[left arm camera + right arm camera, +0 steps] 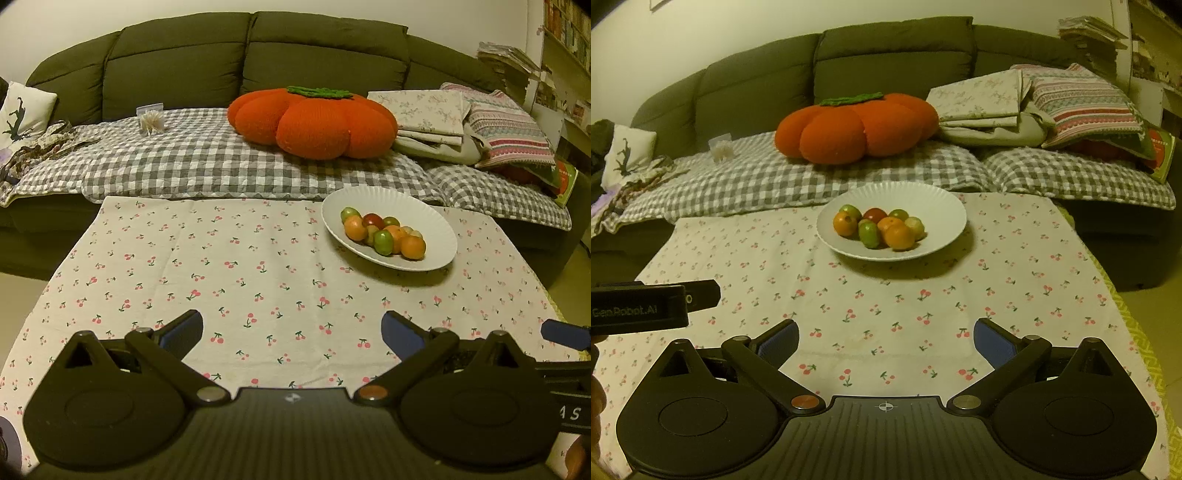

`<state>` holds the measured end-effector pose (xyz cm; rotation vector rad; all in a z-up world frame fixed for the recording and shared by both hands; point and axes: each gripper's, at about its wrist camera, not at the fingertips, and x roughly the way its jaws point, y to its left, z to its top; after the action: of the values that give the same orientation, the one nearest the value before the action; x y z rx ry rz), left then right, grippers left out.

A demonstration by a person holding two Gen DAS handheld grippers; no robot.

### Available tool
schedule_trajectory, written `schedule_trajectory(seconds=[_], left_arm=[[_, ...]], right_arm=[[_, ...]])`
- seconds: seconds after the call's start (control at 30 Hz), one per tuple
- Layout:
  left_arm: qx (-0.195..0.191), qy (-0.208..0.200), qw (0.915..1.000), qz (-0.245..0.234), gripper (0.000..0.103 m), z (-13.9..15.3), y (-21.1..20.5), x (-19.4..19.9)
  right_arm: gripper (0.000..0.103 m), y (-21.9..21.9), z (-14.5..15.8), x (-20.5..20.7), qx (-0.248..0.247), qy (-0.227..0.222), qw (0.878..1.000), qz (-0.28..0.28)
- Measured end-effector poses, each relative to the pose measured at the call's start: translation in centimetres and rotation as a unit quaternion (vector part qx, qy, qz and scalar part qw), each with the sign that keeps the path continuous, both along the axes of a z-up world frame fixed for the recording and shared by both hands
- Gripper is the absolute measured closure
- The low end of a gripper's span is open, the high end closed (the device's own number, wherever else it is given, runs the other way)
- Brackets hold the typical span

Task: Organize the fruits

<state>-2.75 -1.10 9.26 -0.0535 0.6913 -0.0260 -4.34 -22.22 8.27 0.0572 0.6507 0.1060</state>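
Observation:
A white plate stands at the far side of the cherry-print tablecloth. It holds several small fruits: oranges, green ones and a red one. My left gripper is open and empty, low over the near cloth, left of the plate. My right gripper is open and empty, in front of the plate. Each gripper shows at the edge of the other's view.
A green sofa with a grey checked blanket lies behind the table. On it are an orange pumpkin cushion, folded linens and a white pillow. The table's right edge is near.

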Motion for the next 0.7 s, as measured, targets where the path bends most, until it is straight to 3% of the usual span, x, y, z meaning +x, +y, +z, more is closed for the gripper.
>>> schedule_trajectory(seconds=[0.7], left_arm=[[0.012,0.002,0.9999,-0.008,0.001,-0.39,-0.43,0.03]], right_arm=[[0.001,0.32,-0.06,-0.01,0.000,0.001,1.000,0.006]])
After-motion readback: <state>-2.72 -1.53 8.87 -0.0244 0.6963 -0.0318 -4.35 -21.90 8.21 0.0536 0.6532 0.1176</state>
